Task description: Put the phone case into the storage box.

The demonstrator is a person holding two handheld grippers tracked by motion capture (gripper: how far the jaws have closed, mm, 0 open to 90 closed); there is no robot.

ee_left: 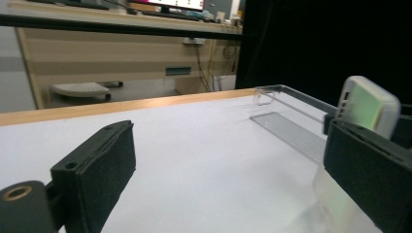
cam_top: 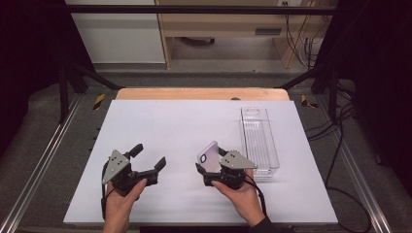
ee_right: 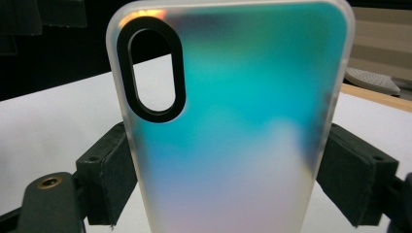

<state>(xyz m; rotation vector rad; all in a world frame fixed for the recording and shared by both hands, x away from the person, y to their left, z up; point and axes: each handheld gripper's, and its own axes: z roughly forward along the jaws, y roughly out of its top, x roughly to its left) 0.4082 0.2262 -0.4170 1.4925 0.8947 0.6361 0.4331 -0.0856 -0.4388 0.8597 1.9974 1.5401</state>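
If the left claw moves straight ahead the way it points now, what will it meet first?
Probably nothing on the sheet: the open left claw aims at bare white sheet. The phone case and clear tray lie to the right of its line, though depth is unclear.

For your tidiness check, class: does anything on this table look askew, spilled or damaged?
Nothing stands out. The frosted iridescent phone case sits upright, clamped in the right gripper; the clear plastic tray lies flat and intact; the left gripper is open.

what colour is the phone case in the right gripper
Frosted translucent phone case, iridescent teal fading to pale pink, black camera cutout ring; clearest in the right gripper view.
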